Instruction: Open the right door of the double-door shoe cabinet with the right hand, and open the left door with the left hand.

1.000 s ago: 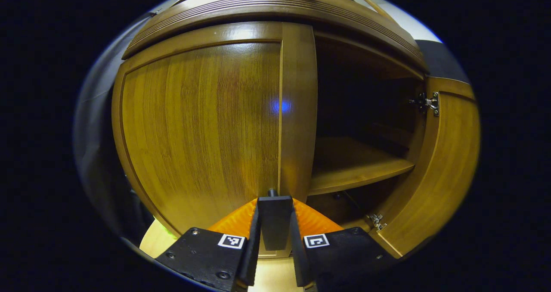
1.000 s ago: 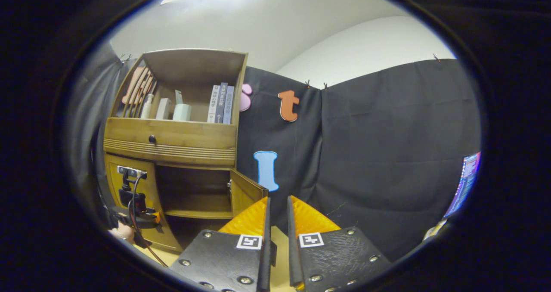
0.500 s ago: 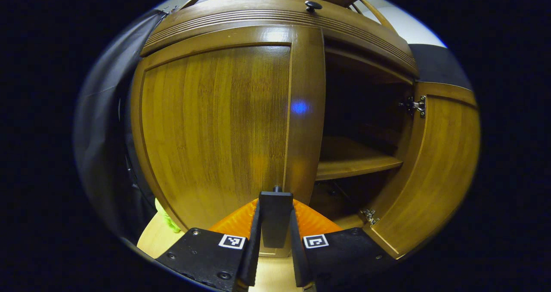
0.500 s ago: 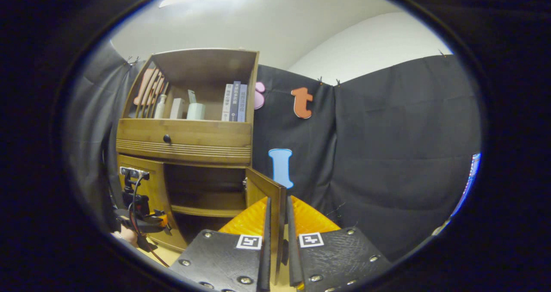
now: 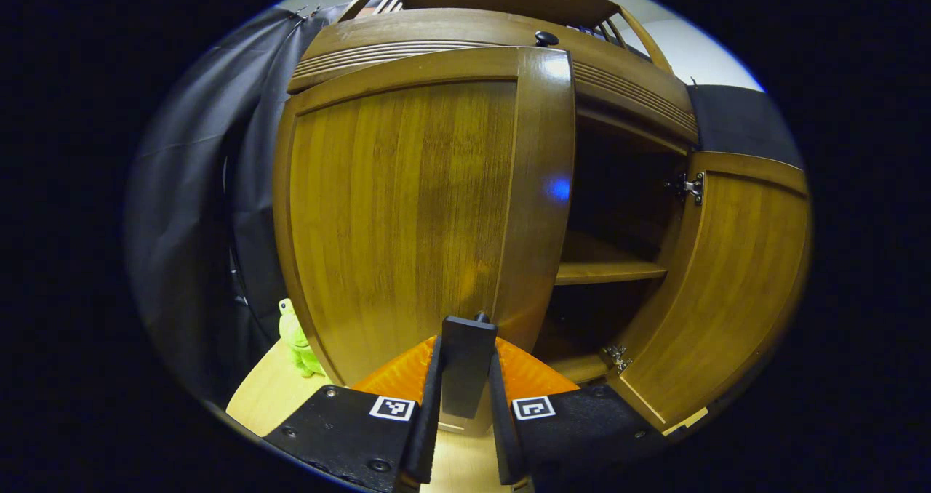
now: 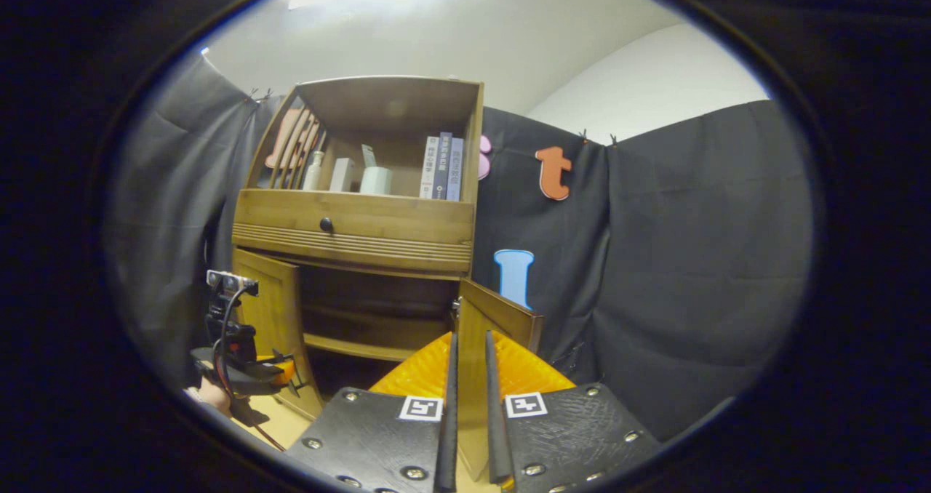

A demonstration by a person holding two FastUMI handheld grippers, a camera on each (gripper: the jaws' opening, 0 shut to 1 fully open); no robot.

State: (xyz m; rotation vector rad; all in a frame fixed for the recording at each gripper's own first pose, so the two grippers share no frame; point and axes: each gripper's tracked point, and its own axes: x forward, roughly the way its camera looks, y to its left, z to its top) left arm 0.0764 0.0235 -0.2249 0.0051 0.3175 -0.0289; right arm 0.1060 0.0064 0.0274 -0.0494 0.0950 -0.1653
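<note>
The wooden shoe cabinet's left door [image 5: 407, 217] stands partly swung out. Its dark handle [image 5: 465, 362] sits between the fingers of my left gripper [image 5: 467, 340], which is shut on it. The right door [image 5: 734, 275] is wide open, showing the dark inside. In the right gripper view the cabinet is farther off, with the left door [image 6: 273, 311] ajar, my left gripper [image 6: 247, 366] at its handle, and the right door [image 6: 502, 318] edge-on. My right gripper [image 6: 470, 340] is back from that door, its fingers a narrow gap apart, holding nothing.
Inside the cabinet is a wooden shelf [image 5: 607, 267]. Above the doors is a drawer with a dark knob [image 5: 545, 38], and an open shelf with books [image 6: 440, 167]. A green toy [image 5: 297, 337] sits on the wooden floor [image 5: 269, 398] left of the cabinet.
The left door has swung farther out with my left gripper on its handle. The right gripper view has turned, so the open right door now lines up behind its fingers.
</note>
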